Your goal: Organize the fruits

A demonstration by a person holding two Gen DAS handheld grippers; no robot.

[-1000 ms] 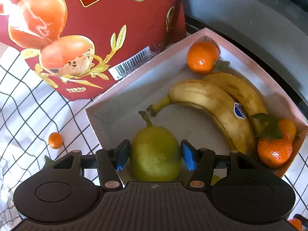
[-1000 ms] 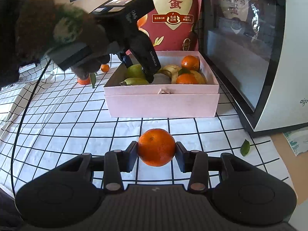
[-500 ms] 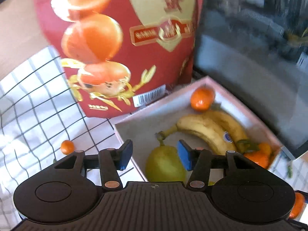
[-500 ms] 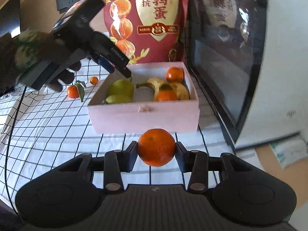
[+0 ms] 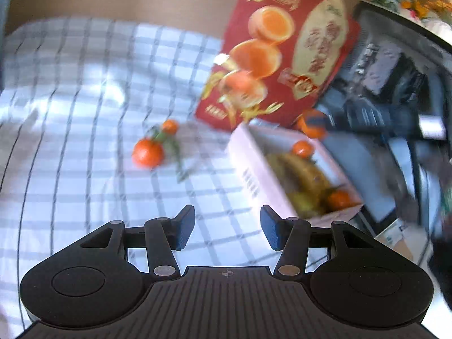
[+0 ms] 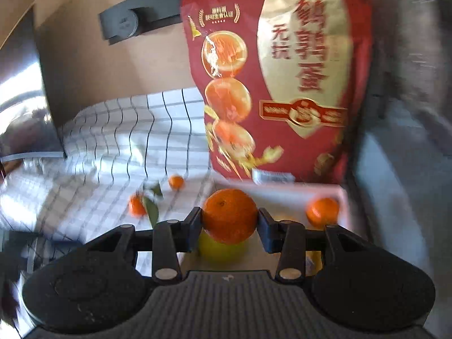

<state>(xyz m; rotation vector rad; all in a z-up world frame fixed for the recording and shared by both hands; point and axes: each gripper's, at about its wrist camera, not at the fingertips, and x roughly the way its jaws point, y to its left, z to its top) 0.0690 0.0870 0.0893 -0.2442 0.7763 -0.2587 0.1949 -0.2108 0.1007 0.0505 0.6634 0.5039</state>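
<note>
My right gripper (image 6: 229,220) is shut on an orange (image 6: 229,214), and its jaws are just starting to open. It hovers over the pink box (image 6: 296,190), above a green pear (image 6: 220,250); a mandarin (image 6: 322,211) lies in the box's far right corner. My left gripper (image 5: 227,226) is open with nothing between its blue pads, over the checked cloth left of the pink box (image 5: 248,175). Bananas (image 5: 305,172), the pear (image 5: 303,202) and two mandarins lie inside. A leafy mandarin (image 5: 147,152) and a small one (image 5: 169,126) sit loose on the cloth.
A tall red food bag (image 5: 282,56) stands behind the box. A dark-fronted oven (image 5: 395,99) stands close on the box's right. The white checked cloth (image 5: 70,113) stretches away to the left. A grey wall socket (image 6: 124,24) is behind it.
My left gripper let go of the pear, left it in the box and drew back out to the left. My right gripper carried the orange from the cloth up over the box.
</note>
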